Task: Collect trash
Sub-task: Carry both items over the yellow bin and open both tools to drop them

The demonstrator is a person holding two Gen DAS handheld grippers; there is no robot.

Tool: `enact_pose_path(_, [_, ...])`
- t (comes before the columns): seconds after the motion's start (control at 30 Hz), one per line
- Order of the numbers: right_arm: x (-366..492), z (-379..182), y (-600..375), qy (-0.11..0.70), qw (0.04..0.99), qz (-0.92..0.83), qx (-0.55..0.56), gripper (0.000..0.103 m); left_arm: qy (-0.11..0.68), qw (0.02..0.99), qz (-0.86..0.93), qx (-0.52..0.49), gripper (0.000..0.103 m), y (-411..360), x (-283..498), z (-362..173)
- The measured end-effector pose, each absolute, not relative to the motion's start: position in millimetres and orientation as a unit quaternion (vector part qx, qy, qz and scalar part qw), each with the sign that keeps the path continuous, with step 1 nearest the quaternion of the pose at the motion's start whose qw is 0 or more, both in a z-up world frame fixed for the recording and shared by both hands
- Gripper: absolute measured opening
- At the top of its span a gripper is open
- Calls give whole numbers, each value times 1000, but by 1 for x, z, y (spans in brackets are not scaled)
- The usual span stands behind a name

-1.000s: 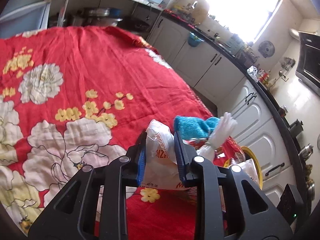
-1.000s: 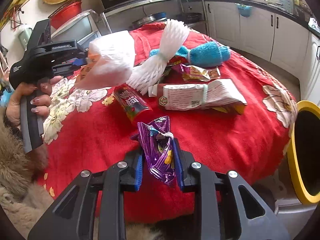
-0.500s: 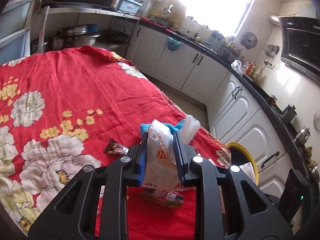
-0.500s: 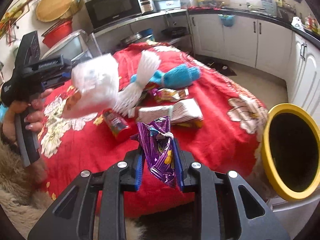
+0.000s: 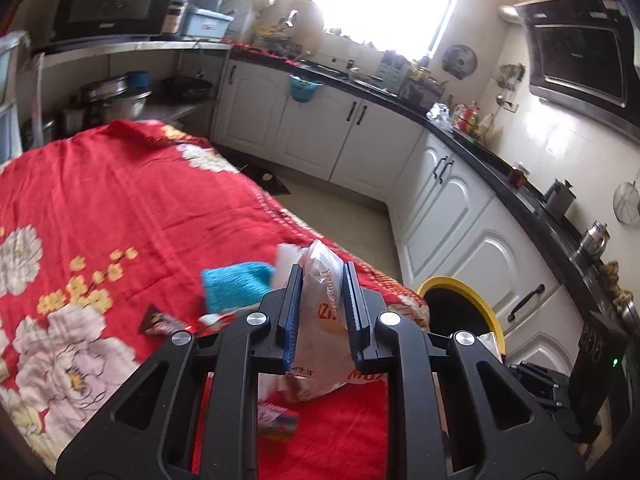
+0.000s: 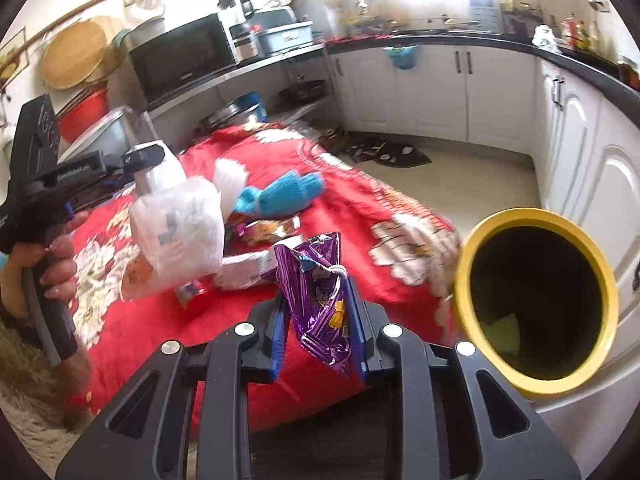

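1. Purple snack wrapper (image 6: pixel 320 312) is sitting clamped in the right tongs (image 6: pixel 318 328), hanging above the red floral tabletop (image 6: pixel 352 216) edge.
2. Yellow-rimmed bin (image 6: pixel 536 384) is standing at 3 o'clock of the wrapper, just beside it.
3. Left tongs (image 5: pixel 320 312) are gripping a white plastic bag (image 5: pixel 324 320); other litter is lying at 10 o'clock.

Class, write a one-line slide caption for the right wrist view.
Right gripper holds a purple snack wrapper beside the yellow-rimmed bin; left gripper lifts a white bag.
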State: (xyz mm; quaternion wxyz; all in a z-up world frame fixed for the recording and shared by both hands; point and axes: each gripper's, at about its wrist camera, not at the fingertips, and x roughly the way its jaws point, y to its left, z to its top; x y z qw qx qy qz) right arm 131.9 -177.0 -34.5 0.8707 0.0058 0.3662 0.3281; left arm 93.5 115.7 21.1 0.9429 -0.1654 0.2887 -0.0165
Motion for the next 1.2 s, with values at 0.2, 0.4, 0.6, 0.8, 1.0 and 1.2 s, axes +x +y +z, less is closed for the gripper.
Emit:
enact_pose_path(0.2, [144, -26, -207, 356, 886, 295, 26, 25, 283, 946, -42, -149, 14, 89, 111, 28])
enact_pose_path(0.4, [152, -20, -238, 345, 900, 262, 47, 25, 278, 949, -66, -133, 14, 59, 128, 35])
enact_pose_path(0.6, [159, -14, -267, 333, 911, 232, 66, 25, 273, 952, -80, -117, 14, 31, 144, 40])
enact_pose_path(0.8, [162, -10, -289, 324, 919, 208, 81, 25, 271, 954, -85, -100, 14, 8, 154, 43])
enact_pose_path(1.0, [163, -8, -309, 319, 924, 190, 93, 25, 268, 954, -96, -90, 14, -14, 166, 46])
enact_pose_path(1.2, [169, -5, -327, 313, 929, 172, 101, 25, 260, 958, -102, -65, 14, -39, 177, 45])
